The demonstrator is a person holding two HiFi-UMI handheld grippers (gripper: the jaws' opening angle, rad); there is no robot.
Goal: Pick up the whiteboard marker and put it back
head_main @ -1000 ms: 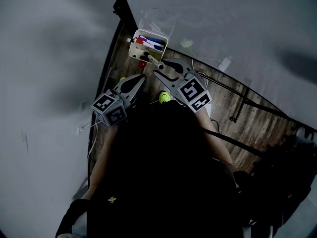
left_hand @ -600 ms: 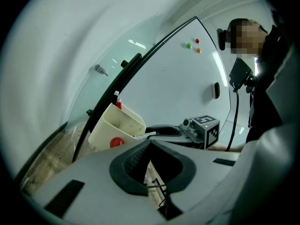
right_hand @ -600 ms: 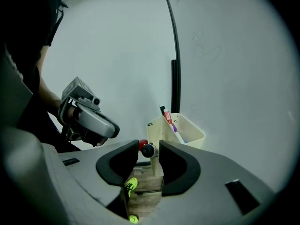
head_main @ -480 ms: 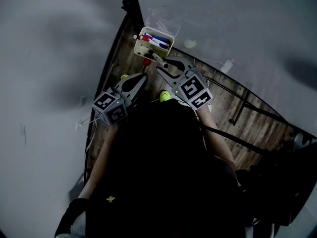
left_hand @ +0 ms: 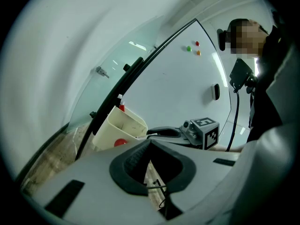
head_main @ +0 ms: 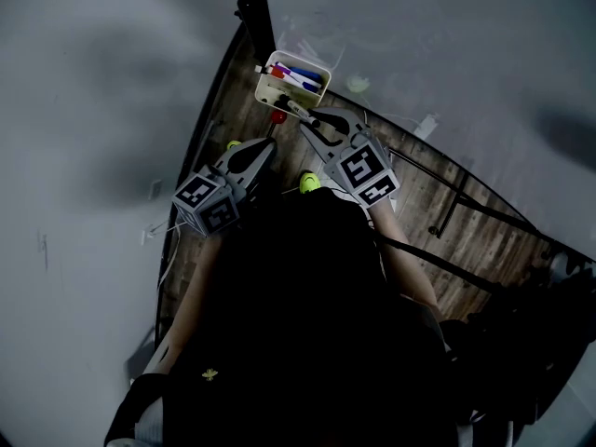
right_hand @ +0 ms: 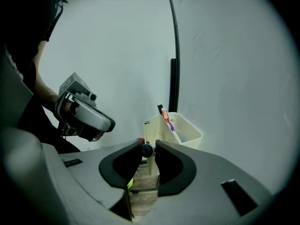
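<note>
A cream marker holder (head_main: 294,79) hangs at the whiteboard's lower corner with red, blue and purple markers (right_hand: 167,118) standing in it. My right gripper (head_main: 300,111) reaches the holder's front edge. Its jaws have just been closing, and in the right gripper view the dark round end of a whiteboard marker (right_hand: 147,150) sits pinched between its fingertips (right_hand: 136,146). My left gripper (head_main: 268,145) hangs lower left of the holder, shut with nothing in it; its tips (left_hand: 150,142) meet.
The black frame (head_main: 258,12) of the whiteboard runs up past the holder. A red magnet (head_main: 277,116) sits below the holder. Wooden floor (head_main: 424,198) lies beneath, with a yellow-green object (head_main: 309,182) and black stand legs (head_main: 456,198).
My right gripper's jaws have narrowed around the marker's end at the holder's front. The left gripper has stayed where it was.
</note>
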